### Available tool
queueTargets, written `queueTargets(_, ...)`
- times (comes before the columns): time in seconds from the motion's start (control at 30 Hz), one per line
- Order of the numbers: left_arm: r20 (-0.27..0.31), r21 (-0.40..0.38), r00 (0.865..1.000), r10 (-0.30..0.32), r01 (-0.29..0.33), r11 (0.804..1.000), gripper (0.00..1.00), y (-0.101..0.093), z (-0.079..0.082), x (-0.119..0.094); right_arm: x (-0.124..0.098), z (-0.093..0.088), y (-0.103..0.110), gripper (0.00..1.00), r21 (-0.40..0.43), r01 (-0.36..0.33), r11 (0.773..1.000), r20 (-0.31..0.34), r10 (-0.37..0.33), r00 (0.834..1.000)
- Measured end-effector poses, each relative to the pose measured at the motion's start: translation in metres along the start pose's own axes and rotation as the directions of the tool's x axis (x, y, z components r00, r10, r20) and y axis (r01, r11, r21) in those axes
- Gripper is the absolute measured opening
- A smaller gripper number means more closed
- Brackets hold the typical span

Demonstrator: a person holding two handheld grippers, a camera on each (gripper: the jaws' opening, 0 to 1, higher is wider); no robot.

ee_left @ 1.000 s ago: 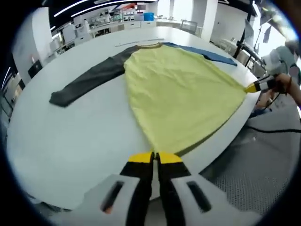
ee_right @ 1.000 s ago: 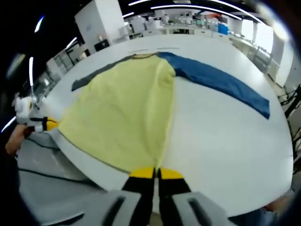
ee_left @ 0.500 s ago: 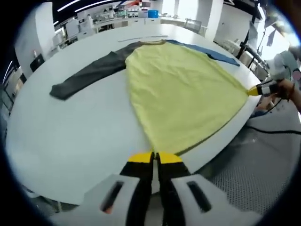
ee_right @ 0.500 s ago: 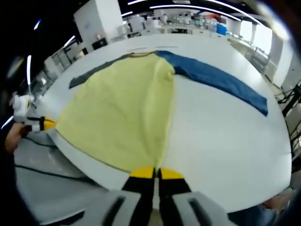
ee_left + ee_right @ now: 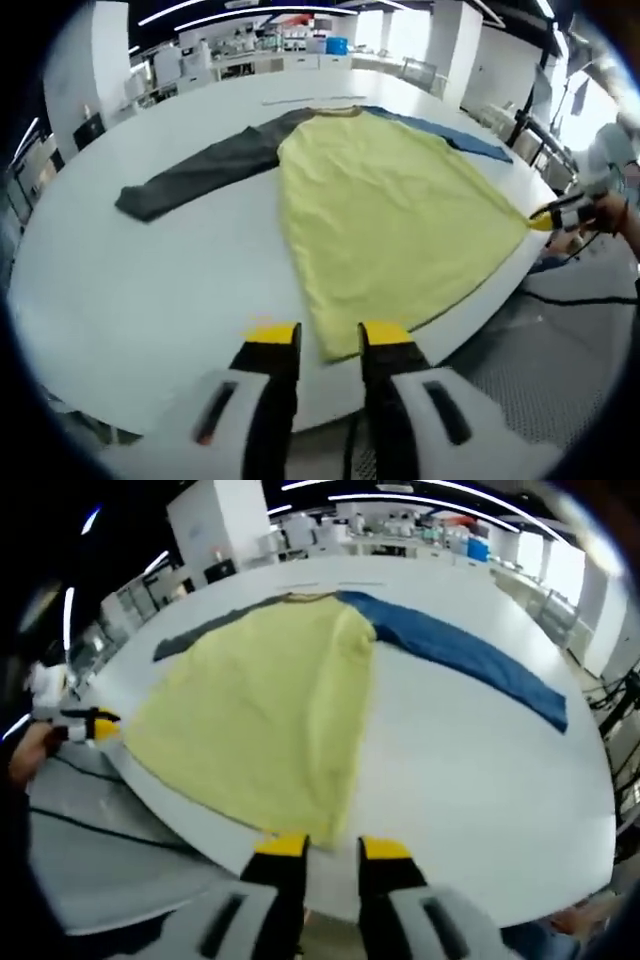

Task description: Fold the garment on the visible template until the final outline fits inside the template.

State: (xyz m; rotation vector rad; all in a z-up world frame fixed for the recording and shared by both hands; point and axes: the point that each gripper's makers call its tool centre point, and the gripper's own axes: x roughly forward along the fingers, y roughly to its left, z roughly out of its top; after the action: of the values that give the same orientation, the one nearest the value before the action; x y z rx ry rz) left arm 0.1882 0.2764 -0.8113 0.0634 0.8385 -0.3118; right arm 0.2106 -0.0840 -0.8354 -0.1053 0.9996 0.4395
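Yellow shirt [image 5: 385,215] flat, length running from near table edge [image 5: 150,400] to far side, hem corners just ahead of both parted grippers [image 5: 325,335] [image 5: 325,848]

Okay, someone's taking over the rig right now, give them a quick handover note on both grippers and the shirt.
Left gripper: open, jaws apart just off one bottom corner of the shirt, holding nothing.
Right gripper: open at the other bottom corner, holding nothing.
Shirt: yellow body spread flat, face down or up unclear, on the white round table, hem at the near edge. Grey sleeve and blue sleeve lie stretched out to either side.
Done: garment laid out and let go.
Left: all folds; sleeves in first, probably. No template outline is visible.
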Motion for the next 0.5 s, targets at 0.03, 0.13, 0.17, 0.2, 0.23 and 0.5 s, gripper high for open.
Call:
queueTargets(0.03,0.023,0.009,1.0,-0.011,0.011,1.0,0.29,-0.003,0.006,-0.002,-0.001,0.002,0.001,0.34,0.001,-0.001,1.0,0.012,0.001,1.0)
queueTargets(0.13,0.059,0.013,0.997,-0.049,0.049,0.999,0.38,-0.01,0.014,-0.006,-0.004,0.011,-0.001,0.54,0.002,-0.009,1.0,0.045,0.009,0.999)
queueTargets(0.17,0.092,0.044,0.992,-0.086,0.082,0.996,0.39,-0.016,0.02,-0.005,-0.003,0.013,-0.002,0.58,-0.007,-0.014,1.0,0.046,0.014,0.999)
queueTargets(0.2,0.113,0.045,0.991,-0.077,0.072,0.996,0.41,-0.015,0.022,-0.005,-0.006,0.015,0.0,0.61,-0.019,-0.014,1.0,0.049,0.015,0.999)
queueTargets(0.23,0.136,0.061,0.986,-0.098,0.091,0.994,0.44,-0.018,0.026,-0.006,-0.007,0.017,0.001,0.64,-0.026,-0.01,1.0,0.055,0.011,0.998)
queueTargets(0.5,0.202,0.042,0.969,-0.144,0.138,0.989,0.67,-0.03,0.04,-0.01,-0.012,0.036,-0.014,0.9,-0.006,-0.017,1.0,0.115,0.018,0.993)
